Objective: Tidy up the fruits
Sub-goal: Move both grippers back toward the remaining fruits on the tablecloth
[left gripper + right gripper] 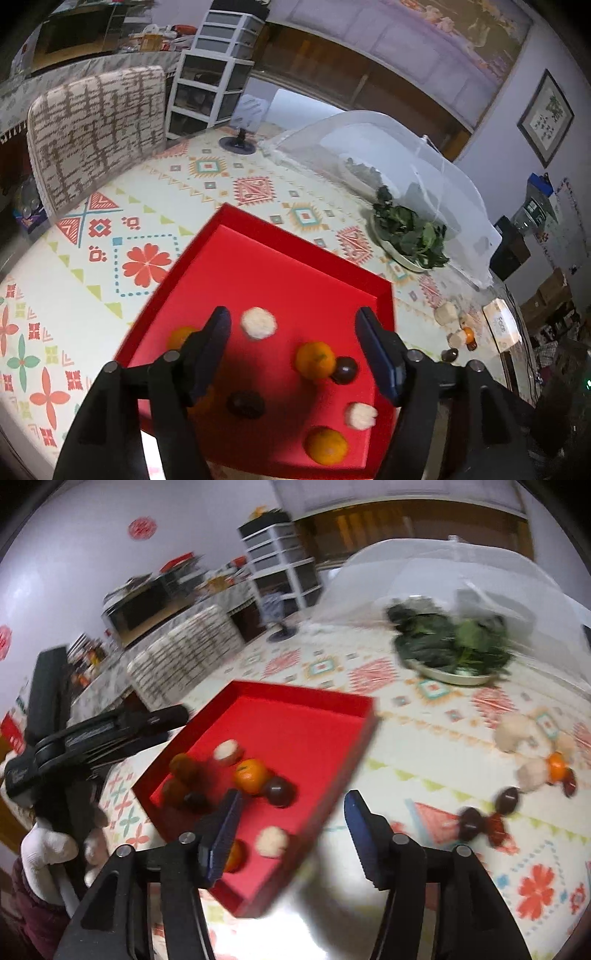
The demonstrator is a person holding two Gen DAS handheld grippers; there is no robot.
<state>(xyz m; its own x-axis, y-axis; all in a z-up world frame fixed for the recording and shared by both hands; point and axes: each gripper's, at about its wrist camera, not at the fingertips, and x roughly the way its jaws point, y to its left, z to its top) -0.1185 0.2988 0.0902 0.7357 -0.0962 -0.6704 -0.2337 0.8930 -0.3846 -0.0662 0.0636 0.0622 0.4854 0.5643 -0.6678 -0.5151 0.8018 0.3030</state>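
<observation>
Your left gripper (293,354) hangs over the red tray (258,266), its fingers spread wide with nothing between them. In the tray you have three oranges in plain sight: one (315,360) touching a dark round fruit (344,369), one (327,445) near the front edge, and one (182,336) half hidden behind the left finger. A fourth orange patch shows under that finger, too hidden to be sure of. There are also two white fuzzy fruits (258,323), the other (360,415) close to the right wall, and a second dark fruit (245,404) near the middle.

Your right gripper (293,830) is also spread apart and empty, hovering over the tray's right edge (332,771). To its right, loose fruit (532,768) lies on the patterned tablecloth (424,757), well apart from the tray: pale ones, a small orange, and several dark ones, blurred by motion. A plate of greens (454,646) sits farther back beside a mesh food cover (424,572). Your gloved left hand (48,845) shows at the right view's left edge.
</observation>
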